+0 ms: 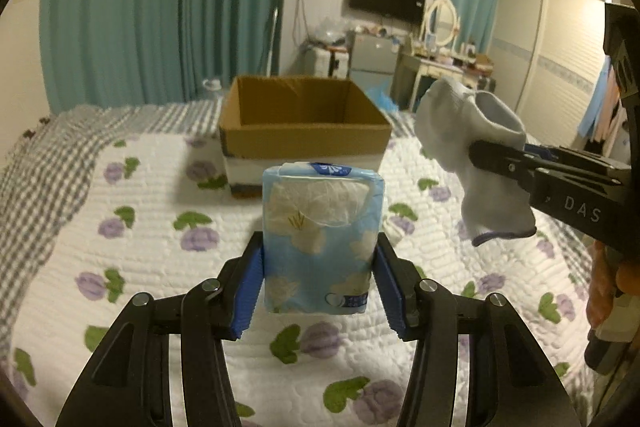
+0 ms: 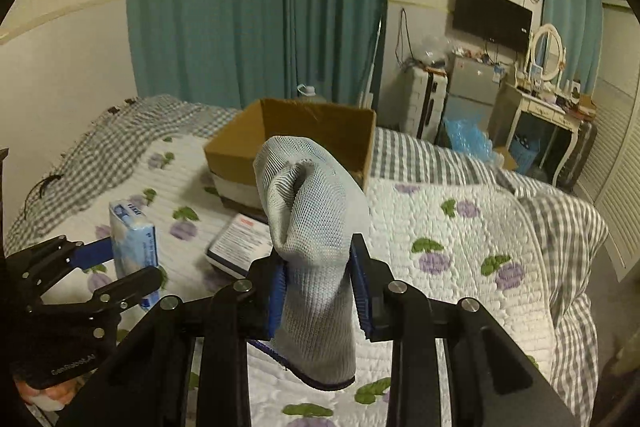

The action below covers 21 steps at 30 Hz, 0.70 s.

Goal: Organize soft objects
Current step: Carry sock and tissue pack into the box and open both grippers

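My left gripper (image 1: 319, 247) is shut on a light blue tissue pack (image 1: 322, 239) with white flowers and holds it upright above the bed. The pack also shows in the right wrist view (image 2: 132, 243), held by the left gripper (image 2: 132, 263). My right gripper (image 2: 318, 259) is shut on a grey knit sock (image 2: 312, 227) and holds it in the air. The sock also shows in the left wrist view (image 1: 468, 151), to the right of the pack. An open cardboard box (image 1: 304, 123) stands on the bed ahead of both grippers; it also shows in the right wrist view (image 2: 296, 143).
The bed has a white quilt (image 1: 132, 227) with purple flowers and a grey checked blanket (image 2: 460, 155). A flat white packet (image 2: 240, 243) lies on the quilt near the box. Behind the bed are teal curtains (image 1: 160, 7), a small fridge and a dresser.
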Tool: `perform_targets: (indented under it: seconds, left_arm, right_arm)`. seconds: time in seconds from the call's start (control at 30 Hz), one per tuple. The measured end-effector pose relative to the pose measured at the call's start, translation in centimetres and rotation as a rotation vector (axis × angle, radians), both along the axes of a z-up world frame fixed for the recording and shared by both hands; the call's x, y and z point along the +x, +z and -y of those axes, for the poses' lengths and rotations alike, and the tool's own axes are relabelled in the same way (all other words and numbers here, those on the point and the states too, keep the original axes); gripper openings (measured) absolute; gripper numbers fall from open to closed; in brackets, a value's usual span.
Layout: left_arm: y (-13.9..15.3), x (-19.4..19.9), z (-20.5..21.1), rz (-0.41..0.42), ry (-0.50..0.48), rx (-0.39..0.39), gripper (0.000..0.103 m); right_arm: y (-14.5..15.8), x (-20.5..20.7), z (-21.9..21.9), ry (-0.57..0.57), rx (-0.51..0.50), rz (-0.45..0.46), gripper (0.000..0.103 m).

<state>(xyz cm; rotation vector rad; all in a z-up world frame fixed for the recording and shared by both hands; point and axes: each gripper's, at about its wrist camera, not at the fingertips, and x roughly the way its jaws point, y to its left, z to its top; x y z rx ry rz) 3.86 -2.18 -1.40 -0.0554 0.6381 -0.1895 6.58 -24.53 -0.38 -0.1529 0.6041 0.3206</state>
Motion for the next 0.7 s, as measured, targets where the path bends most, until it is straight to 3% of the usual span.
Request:
perform_targets:
  seconds: [0.4, 0.7]
  left_arm:
    - [3.9, 1.1, -1.8, 0.083, 0.018, -0.014, 0.051]
    - [4.3, 4.6, -2.8, 0.091, 0.026, -0.030, 0.051]
  right_arm:
    - [3.7, -0.1, -3.1, 0.050, 0.014, 0.055, 0.028]
    - [4.5, 3.2, -4.5, 0.056, 0.012, 0.062, 0.028]
